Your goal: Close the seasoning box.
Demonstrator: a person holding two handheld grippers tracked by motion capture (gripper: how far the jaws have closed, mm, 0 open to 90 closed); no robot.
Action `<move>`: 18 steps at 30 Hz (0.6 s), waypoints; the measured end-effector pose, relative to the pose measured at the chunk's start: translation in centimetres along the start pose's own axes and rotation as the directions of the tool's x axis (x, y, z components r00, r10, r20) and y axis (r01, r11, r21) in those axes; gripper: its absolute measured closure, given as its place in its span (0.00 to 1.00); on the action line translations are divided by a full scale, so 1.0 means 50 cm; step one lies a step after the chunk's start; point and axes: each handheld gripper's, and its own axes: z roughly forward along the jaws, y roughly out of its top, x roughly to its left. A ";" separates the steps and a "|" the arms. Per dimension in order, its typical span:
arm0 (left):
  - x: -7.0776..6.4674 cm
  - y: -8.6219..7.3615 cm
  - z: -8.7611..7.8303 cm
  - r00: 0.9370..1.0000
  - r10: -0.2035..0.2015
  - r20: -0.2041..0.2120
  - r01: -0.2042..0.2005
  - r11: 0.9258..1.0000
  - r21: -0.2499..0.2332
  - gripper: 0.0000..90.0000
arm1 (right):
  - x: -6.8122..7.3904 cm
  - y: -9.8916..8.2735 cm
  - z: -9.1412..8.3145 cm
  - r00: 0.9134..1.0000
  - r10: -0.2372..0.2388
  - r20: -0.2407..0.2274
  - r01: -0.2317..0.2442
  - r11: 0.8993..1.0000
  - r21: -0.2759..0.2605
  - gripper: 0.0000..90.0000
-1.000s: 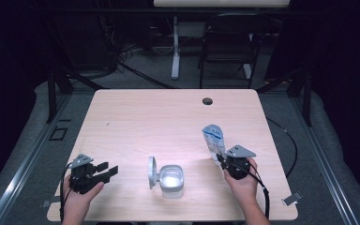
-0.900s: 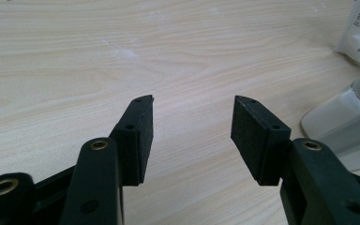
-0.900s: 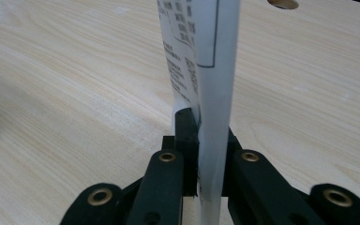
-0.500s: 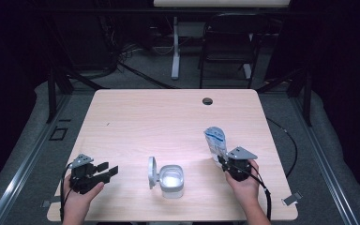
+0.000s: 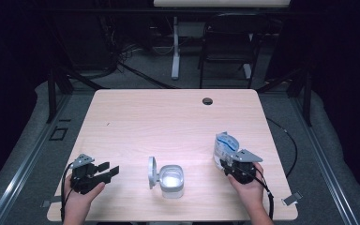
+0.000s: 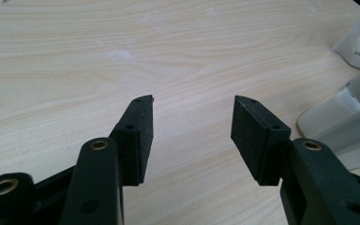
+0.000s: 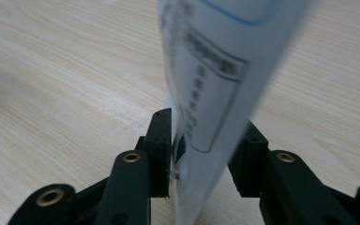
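On the table [image 5: 178,122], open-lidded white container [image 5: 171,179] between grippers, left gripper [image 5: 104,171] jaws apart, right gripper [image 5: 227,162] jaws just opening around upright pouch [image 5: 225,147].

White blue-printed pouch [image 5: 224,145] upright near table's right edge

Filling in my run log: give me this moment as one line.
left claw: open, idle | right claw: jaws just opening, pouch between them | container: lid open, mid-table
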 end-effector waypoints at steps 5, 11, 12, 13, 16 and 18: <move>-0.013 0.005 -0.001 1.000 0.021 0.009 -0.020 1.000 -0.005 0.55 | 0.002 -0.003 -0.008 1.000 -0.016 -0.012 0.016 1.000 -0.008 0.64; -0.039 0.012 0.001 0.998 0.058 0.031 -0.058 0.998 -0.019 0.57 | 0.009 -0.003 -0.021 1.000 -0.026 -0.003 0.026 0.999 -0.027 0.59; -0.044 0.013 0.001 0.997 0.065 0.031 -0.065 0.998 -0.022 0.58 | 0.011 -0.003 -0.024 1.000 -0.027 -0.005 0.027 0.999 -0.023 0.57; -0.048 0.014 0.001 0.996 0.077 0.036 -0.076 0.997 -0.018 0.60 | 0.012 -0.004 -0.025 1.000 -0.024 -0.004 0.024 0.999 -0.025 0.56; -0.063 0.015 0.003 0.994 0.103 0.040 -0.102 0.995 -0.017 0.64 | 0.012 -0.007 -0.030 1.000 -0.028 -0.002 0.028 0.999 -0.023 0.54; -0.072 0.017 0.004 0.992 0.118 0.050 -0.117 0.993 -0.010 0.69 | 0.012 -0.009 -0.033 0.999 -0.033 0.000 0.033 0.999 -0.018 0.53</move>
